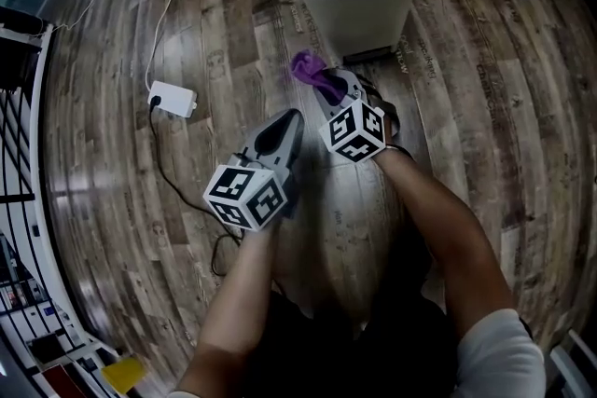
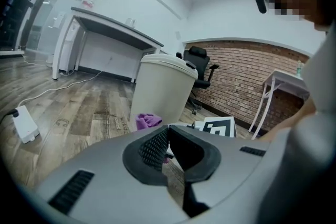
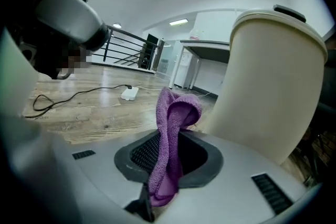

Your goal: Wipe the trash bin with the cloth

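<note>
Ahead, cloth (image 1: 308, 68), then bin (image 1: 347, 0); adapter (image 1: 173, 98) leftward

Left claw (image 1: 291, 118) pointing forward and down, jaws closing together at tips, gripping nothing. Right claw (image 1: 334, 90) sitting just ahead and right of left claw, angling forward-left, jaws pinching purple cloth (image 3: 169, 128). Cloth bunching up past jaw tips, trailing back between pads. Both forearms bare, extending behind claws: left forearm (image 1: 238, 303) running nearly straight, right forearm (image 1: 448, 224) slanting in from right.
</note>
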### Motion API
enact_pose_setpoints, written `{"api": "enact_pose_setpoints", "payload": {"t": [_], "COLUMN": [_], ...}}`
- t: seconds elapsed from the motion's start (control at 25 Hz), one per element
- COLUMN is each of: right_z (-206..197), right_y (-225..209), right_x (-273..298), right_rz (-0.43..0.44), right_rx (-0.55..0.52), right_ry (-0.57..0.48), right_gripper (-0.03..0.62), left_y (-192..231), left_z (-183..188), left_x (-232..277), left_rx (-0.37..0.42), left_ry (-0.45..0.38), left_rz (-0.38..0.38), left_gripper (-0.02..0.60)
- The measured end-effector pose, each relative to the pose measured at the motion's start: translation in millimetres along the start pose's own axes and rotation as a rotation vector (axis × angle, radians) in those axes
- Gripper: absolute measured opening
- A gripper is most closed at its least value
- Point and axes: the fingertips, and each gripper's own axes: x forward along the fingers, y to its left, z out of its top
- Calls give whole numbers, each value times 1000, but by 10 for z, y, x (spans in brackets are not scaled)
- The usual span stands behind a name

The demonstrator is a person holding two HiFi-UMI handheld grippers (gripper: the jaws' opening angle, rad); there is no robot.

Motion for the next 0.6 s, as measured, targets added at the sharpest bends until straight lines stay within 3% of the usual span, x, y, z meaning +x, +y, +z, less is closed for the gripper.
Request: {"api": "enact_pose_setpoints", "payload": {"t": [0.32,0.6], "right_z": [-759,-1451], "right_y": [-592,-1366], "right_x": [-374,-742], "right_rz": [-114,-296], "right_rx": [95,213], "right_ry": [99,196], "right_gripper": [81,82], "left_y": [-67,-193], "left_z": [-137,-248], "left_x": [186,349], "left_rx": [-19,-15], "left_ry": [24,52], "left_rz": [-13,-44], "left_gripper": [6,6]}}
